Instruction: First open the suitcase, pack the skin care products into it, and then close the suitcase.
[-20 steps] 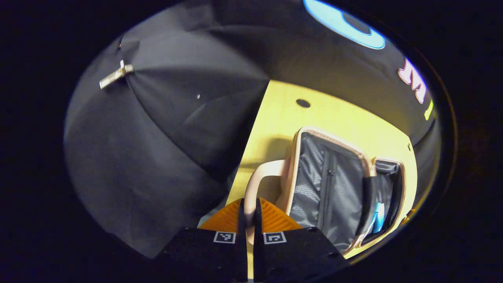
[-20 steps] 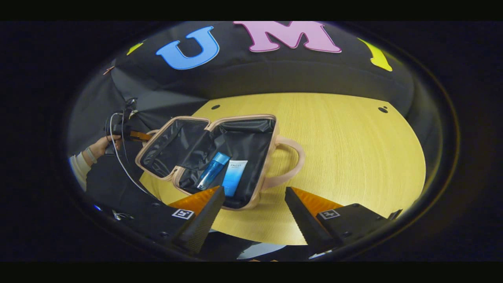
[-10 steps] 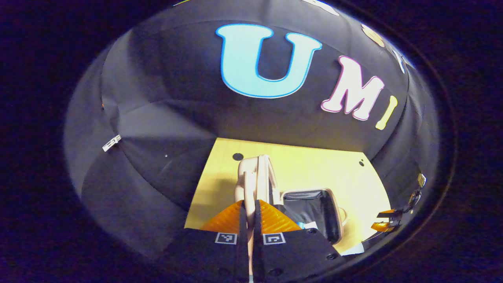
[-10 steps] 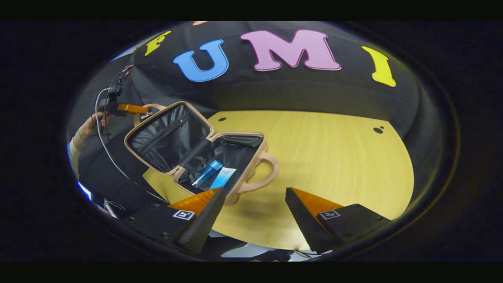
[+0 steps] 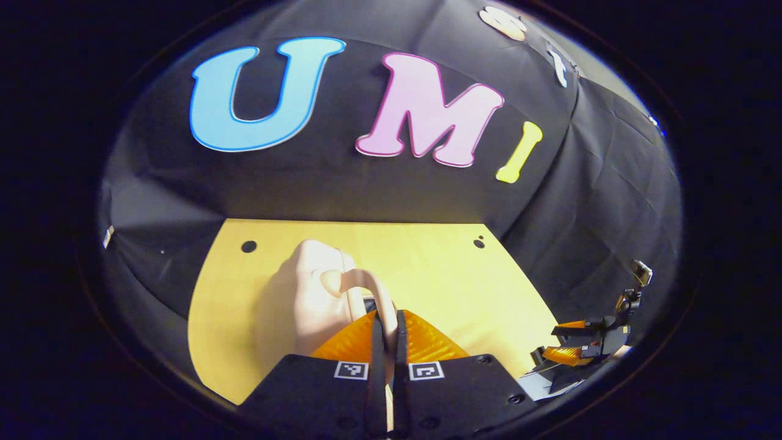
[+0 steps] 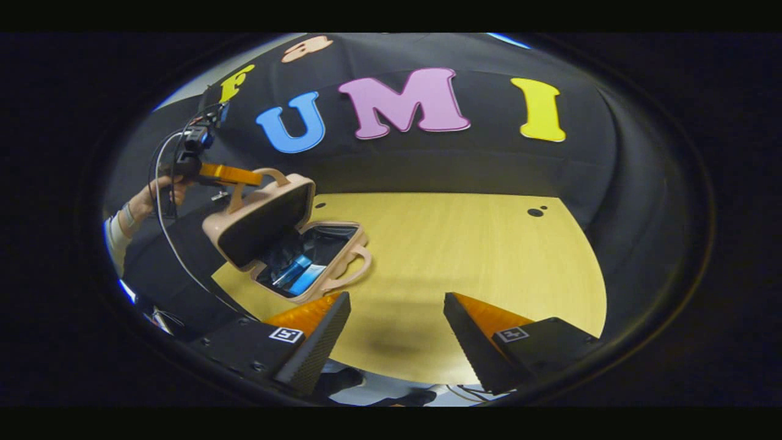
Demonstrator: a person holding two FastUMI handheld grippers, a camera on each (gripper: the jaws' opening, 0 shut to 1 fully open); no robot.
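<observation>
A small pink suitcase (image 6: 287,241) lies on the left part of the wooden table (image 6: 464,263). Its lid (image 6: 256,220) stands half raised over the base. Inside the base lie a blue bottle (image 6: 292,269) and a light blue tube (image 6: 307,278). My left gripper (image 5: 387,322) is shut on the lid's pink handle (image 5: 360,284); in the right gripper view the left gripper (image 6: 229,175) holds that handle from the left, with a hand behind it. My right gripper (image 6: 396,311) hangs open above the table's near edge, to the right of the suitcase. The base's handle (image 6: 351,272) points toward it.
Black cloth walls close in the table at the back and sides. The table has small round holes (image 6: 536,212) near its far corners. In the left gripper view the right gripper (image 5: 583,348) shows at the lower right. Bare wood stretches right of the suitcase.
My left gripper has swung the lid up and over toward the base, from lying wide open to half shut. The right gripper has drawn back from the suitcase.
</observation>
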